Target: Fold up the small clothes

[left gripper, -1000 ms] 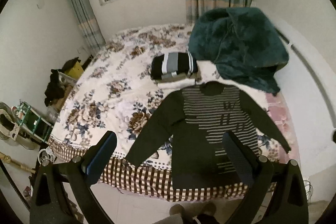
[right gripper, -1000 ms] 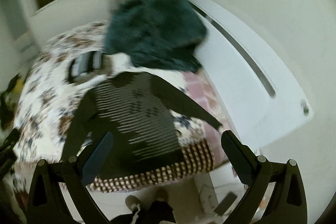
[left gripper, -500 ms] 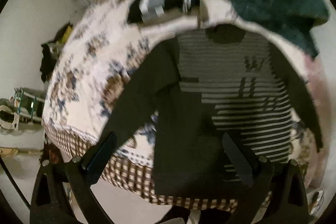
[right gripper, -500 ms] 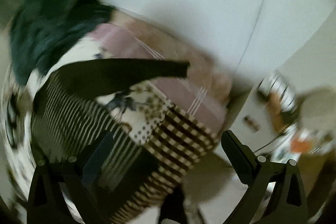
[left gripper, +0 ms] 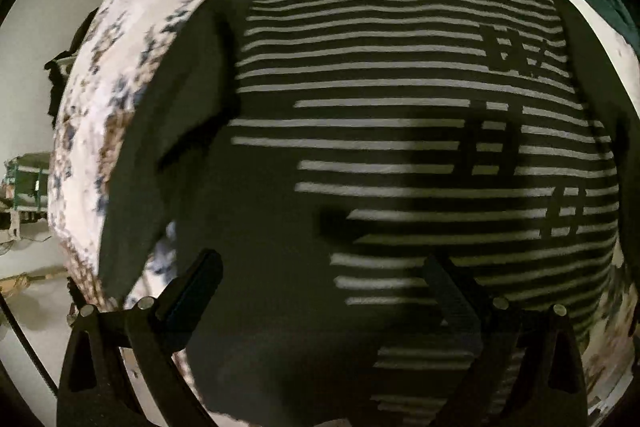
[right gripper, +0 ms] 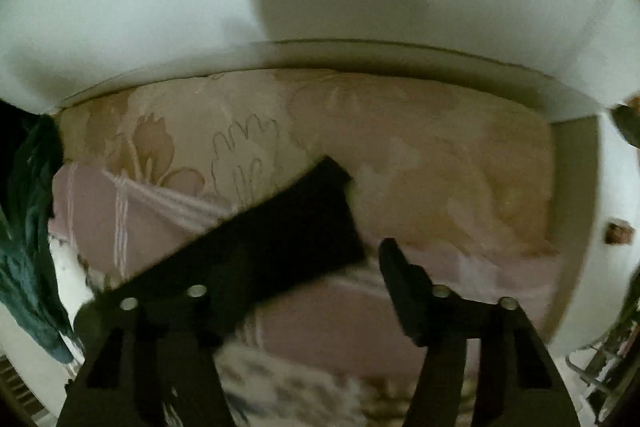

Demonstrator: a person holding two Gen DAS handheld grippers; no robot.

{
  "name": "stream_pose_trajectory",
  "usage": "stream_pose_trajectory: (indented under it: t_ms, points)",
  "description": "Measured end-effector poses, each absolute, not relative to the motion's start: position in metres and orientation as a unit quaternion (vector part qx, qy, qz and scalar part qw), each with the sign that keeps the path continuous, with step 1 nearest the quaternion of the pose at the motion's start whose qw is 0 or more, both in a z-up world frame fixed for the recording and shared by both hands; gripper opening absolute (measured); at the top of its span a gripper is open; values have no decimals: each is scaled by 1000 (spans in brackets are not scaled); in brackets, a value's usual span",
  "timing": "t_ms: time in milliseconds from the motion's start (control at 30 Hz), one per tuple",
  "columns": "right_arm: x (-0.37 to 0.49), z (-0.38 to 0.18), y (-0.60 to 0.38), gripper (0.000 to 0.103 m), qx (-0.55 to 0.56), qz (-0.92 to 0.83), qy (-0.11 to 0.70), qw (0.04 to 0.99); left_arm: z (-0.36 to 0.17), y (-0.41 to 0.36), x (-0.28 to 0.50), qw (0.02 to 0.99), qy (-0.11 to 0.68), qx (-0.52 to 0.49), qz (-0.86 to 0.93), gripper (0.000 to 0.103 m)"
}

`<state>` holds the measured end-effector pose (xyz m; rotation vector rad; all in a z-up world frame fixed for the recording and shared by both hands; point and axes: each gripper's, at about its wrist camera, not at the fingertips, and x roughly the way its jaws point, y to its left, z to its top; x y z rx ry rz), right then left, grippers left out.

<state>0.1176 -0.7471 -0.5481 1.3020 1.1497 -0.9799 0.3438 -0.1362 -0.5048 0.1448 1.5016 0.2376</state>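
Though motion-blurred, striped sweater [left gripper: 380, 131] spread beneath parted left tongs [left gripper: 320, 291].

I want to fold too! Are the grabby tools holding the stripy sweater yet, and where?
Not yet. The left tool hangs open over the sweater's lower body; the right tool is open by the sleeve end. Neither pinches cloth.

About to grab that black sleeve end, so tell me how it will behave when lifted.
Likely floppy: the sleeve lies flat on the bedding, following its surface. Probably light, being thin knit fabric. It would likely drag the striped sweater along, since the two are joined. The right gripper is open over the cuff.
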Motion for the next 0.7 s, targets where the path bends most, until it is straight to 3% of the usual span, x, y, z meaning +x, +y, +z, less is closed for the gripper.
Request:
stream_pose_trajectory:
  t_ms: [33, 67, 100, 367, 467, 533, 600, 667, 700]
  points:
    - [125, -557, -750, 39, 552, -408, 482, 545, -510, -140, 346, 722, 681, 65, 102, 103]
    - [132, -561, -751, 20, 547, -406, 483, 550, -515, -143, 347, 723, 681, 66, 96, 103]
    - [136, -561, -752, 8, 535, -412, 482, 559, -520, -146, 347, 723, 681, 65, 91, 103]
    - [151, -466, -714, 7, 414, -408, 415, 700, -529, -143, 339, 727, 681, 44, 77, 103]
    - [140, -467, -692, 8, 376, -410, 431, 710, -529, -139, 337, 726, 682, 41, 79, 103]
    - [128, -495, -683, 16, 378, -405, 475, 684, -529, -136, 336, 726, 682, 42, 81, 103]
    - [109, -529, -679, 17, 391, -411, 529, 631, -529, -132, 334, 726, 681, 49, 80, 103]
    - [89, -546, -678, 21, 445, -407, 526, 600, -528, -131, 330, 727, 680, 55, 78, 103]
    - [84, -547, -678, 37, 464, -406, 510, 599, -528, -130, 329, 728, 679, 58, 78, 103]
